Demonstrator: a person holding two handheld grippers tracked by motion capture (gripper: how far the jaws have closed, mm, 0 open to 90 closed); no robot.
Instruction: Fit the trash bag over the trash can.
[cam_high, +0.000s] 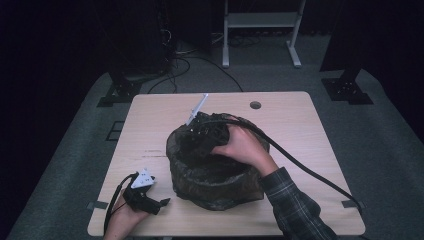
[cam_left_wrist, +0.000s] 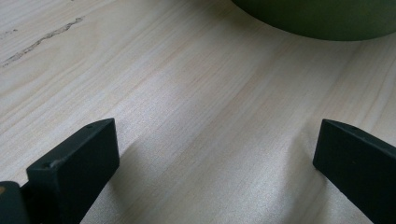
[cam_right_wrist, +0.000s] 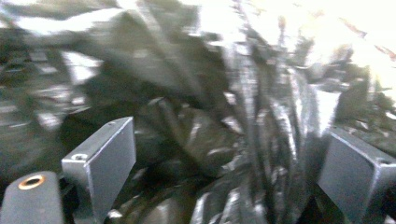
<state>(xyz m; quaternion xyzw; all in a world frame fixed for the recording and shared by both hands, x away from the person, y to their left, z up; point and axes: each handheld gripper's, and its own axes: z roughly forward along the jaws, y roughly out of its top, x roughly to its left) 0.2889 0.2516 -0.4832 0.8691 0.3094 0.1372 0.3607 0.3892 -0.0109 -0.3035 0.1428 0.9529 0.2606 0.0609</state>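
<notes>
A round bin (cam_high: 220, 192) lined with a black plastic bag (cam_high: 210, 172) stands at the middle of the bench (cam_high: 150, 120), a little toward the person's side. The right gripper (cam_high: 200, 131) is down inside the mouth of the bin, the right hand (cam_high: 245, 147) resting over the rim; in the right gripper view its jaws stand wide apart with crumpled black film (cam_right_wrist: 224, 140) between and beyond them, nothing clamped yet. The left gripper (cam_high: 159, 204) lies low on the bench at the near left corner, just beside the bin's wall; its own view shows the jaws spread over bare wood with the bin's green side (cam_left_wrist: 322, 18) ahead.

The step in hand looks like working the liner inside the bin, either pressing it down or taking a fold. To do it well, the right gripper should settle on one distinct ridge of film rather than a loose bunch, and close only once the fold sits squarely between both jaws. The film is thin and slippery, so a slow pull suits it. The bin looks light; the left gripper could brace its wall so it does not slide or tip.
</notes>
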